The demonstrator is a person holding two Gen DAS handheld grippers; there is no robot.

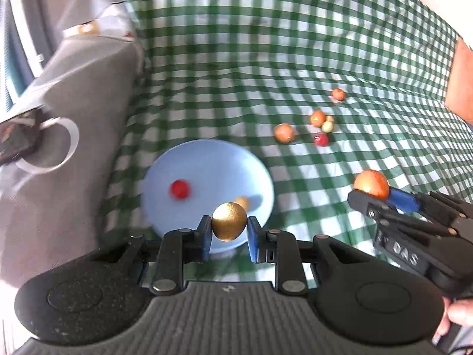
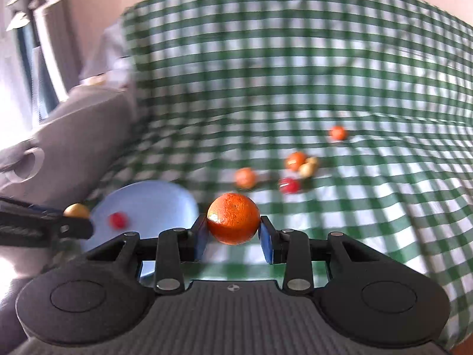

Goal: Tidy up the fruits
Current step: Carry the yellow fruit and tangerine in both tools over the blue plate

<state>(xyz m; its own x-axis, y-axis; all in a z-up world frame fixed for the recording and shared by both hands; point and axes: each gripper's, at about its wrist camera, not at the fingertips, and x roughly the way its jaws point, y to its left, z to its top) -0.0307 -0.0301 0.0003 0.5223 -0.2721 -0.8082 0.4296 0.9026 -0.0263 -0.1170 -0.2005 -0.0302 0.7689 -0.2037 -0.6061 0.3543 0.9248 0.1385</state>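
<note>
The left gripper [image 1: 229, 228] has its blue-padded fingers [image 1: 206, 233] clamped on a golden-yellow fruit [image 1: 229, 221], held above the near rim of a light blue bowl [image 1: 207, 162]. In the bowl lie a red fruit [image 1: 179, 189] and a small yellowish one [image 1: 242, 202]. The right gripper [image 2: 233, 230] grips an orange [image 2: 233, 218] between its fingers; its body reads "DAS" [image 1: 405, 253]. More fruits [image 1: 317, 118] lie scattered on the green checked tablecloth [image 1: 266, 59] right of the bowl.
</note>
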